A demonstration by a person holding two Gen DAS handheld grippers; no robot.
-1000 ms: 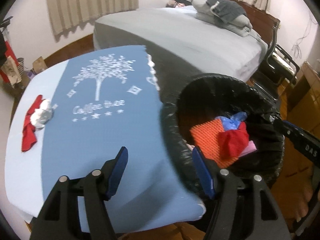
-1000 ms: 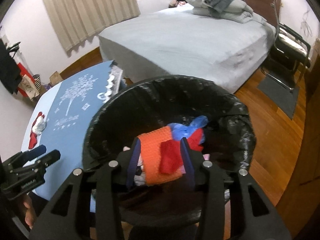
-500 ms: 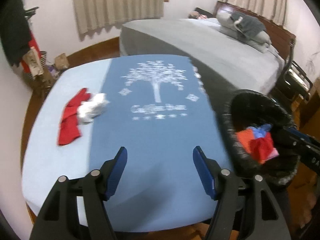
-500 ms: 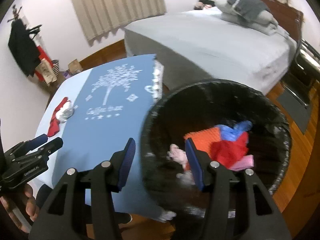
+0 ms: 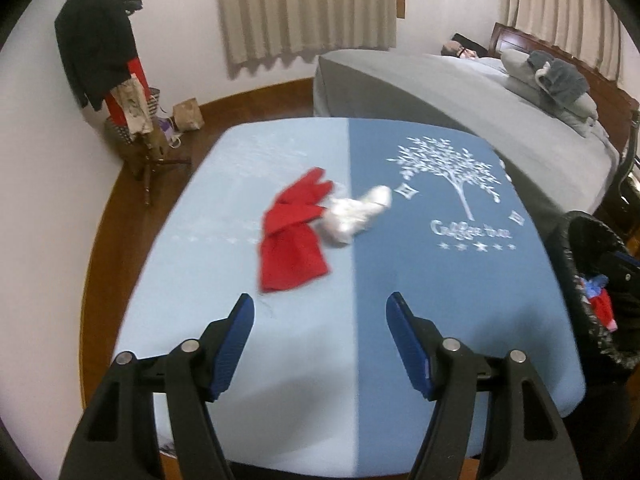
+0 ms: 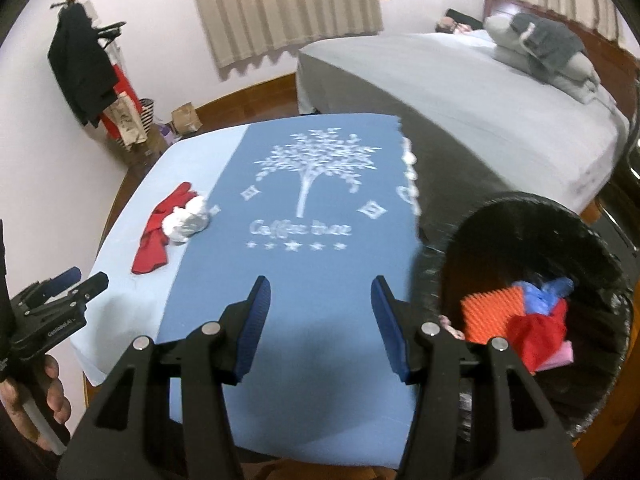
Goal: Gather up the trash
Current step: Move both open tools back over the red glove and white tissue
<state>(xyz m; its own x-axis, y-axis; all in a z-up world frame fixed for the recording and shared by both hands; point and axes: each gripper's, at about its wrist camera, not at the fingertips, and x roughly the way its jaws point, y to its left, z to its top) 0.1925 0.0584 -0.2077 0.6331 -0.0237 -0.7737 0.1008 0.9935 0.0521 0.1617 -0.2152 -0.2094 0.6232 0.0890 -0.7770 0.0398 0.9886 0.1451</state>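
A red rag (image 5: 294,236) and a crumpled white wad (image 5: 356,214) lie together on the blue tablecloth (image 5: 400,288). They also show in the right wrist view, the rag (image 6: 158,236) and the wad (image 6: 186,220) at the table's left. My left gripper (image 5: 320,320) is open and empty, just short of the rag. My right gripper (image 6: 320,300) is open and empty above the table's near edge. A black-lined trash bin (image 6: 560,232) stands right of the table, holding orange, red, blue and pink trash (image 6: 528,320).
A bed (image 5: 480,92) with pillows stands behind the table. A coat rack (image 5: 108,60) with clothes and bags stands at the far left by the wall. The bin shows at the right edge of the left wrist view (image 5: 580,264). The floor is wood.
Both grippers swung left, away from the bin and toward the table. The red rag and white wad moved toward the centre of the left view. The right gripper opened wider.
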